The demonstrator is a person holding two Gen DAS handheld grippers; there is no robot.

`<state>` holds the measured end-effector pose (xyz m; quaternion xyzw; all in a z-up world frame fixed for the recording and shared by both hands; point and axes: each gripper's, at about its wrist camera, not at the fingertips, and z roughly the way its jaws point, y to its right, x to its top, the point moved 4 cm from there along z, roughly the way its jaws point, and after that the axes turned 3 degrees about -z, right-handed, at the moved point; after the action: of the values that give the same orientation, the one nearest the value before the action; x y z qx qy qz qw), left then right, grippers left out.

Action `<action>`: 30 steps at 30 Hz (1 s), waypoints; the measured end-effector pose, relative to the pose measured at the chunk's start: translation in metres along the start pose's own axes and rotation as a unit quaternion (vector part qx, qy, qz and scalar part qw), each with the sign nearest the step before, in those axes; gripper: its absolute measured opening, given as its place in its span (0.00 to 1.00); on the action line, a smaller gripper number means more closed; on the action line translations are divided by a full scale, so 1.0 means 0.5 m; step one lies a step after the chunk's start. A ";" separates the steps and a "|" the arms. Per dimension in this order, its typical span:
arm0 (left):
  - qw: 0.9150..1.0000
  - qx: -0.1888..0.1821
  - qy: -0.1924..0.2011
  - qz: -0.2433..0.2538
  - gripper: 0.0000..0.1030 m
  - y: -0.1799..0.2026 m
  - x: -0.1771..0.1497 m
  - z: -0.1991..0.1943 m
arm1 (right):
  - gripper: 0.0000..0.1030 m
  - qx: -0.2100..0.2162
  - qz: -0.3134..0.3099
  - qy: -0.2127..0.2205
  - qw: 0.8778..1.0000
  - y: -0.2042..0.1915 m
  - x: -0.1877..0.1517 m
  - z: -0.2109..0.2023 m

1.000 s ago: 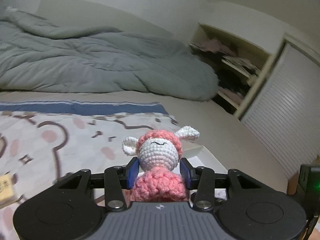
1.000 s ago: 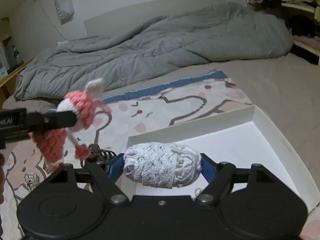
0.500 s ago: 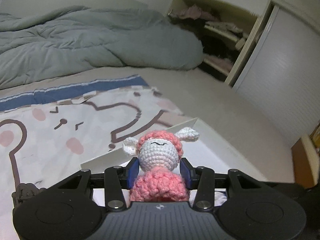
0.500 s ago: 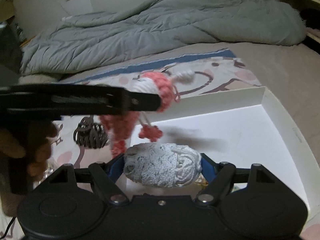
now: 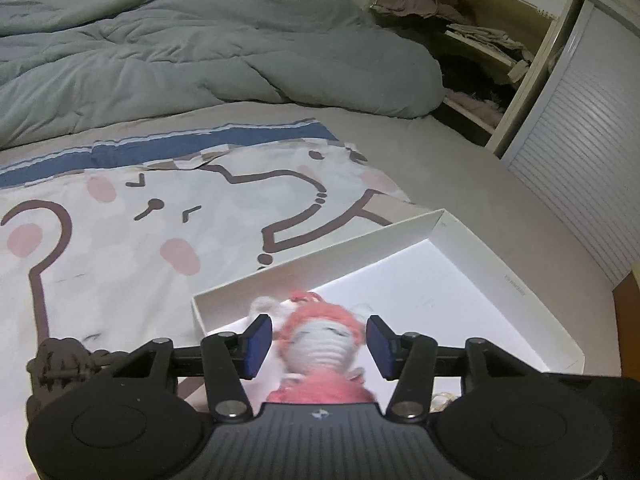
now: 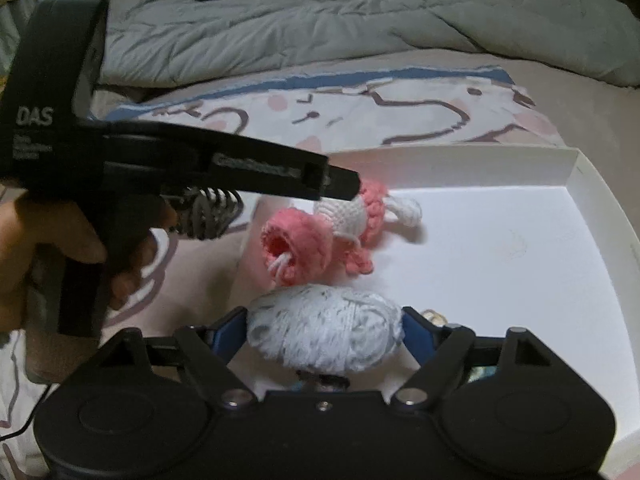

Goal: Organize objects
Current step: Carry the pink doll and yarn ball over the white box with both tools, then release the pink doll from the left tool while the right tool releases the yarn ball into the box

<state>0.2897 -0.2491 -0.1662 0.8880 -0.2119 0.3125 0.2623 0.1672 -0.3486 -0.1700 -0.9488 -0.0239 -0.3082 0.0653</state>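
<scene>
Left tongs (image 5: 318, 342) were spreading, dropping a pink-and-white crocheted doll (image 6: 336, 228) into the shallow white cardboard box (image 6: 452, 168); right tongs (image 6: 323, 334), also spreading, bracketed a grey-white yarn ball (image 6: 324, 332) awaiting release.

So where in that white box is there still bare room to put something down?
The white box floor is bare along its far wall and right side. The near left corner is crowded: the pink crochet doll and the grey yarn ball sit there, under both hand-held grippers.
</scene>
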 end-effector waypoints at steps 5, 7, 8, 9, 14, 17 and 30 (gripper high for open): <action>1.000 0.008 -0.005 0.004 0.52 -0.001 -0.002 -0.009 | 0.82 0.004 0.025 0.005 1.000 0.009 0.001 -0.009; 1.000 0.011 -0.007 0.006 0.52 0.000 -0.003 -0.014 | 0.82 0.006 0.029 0.010 1.000 0.008 0.001 -0.015; 1.000 0.013 -0.007 0.007 0.52 0.000 -0.004 -0.017 | 0.82 0.007 0.030 0.012 0.999 0.008 0.002 -0.018; 1.000 0.014 -0.007 0.008 0.52 0.000 -0.003 -0.021 | 0.82 0.006 0.031 0.014 0.999 0.008 0.002 -0.021; 1.000 0.020 -0.005 0.007 0.52 0.005 -0.001 -0.043 | 0.82 0.004 0.036 0.021 0.999 0.009 0.003 -0.039; 1.000 0.027 -0.002 0.012 0.52 0.011 0.001 -0.062 | 0.82 0.004 0.037 0.026 0.999 0.008 0.005 -0.051; 0.999 0.047 0.009 0.012 0.52 0.035 0.000 -0.172 | 0.82 -0.009 0.054 0.069 0.996 0.004 0.009 -0.136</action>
<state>0.2420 -0.2113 -0.1031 0.8940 -0.2050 0.3335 0.2181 0.1313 -0.3602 -0.1132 -0.9259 0.0347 -0.3687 0.0753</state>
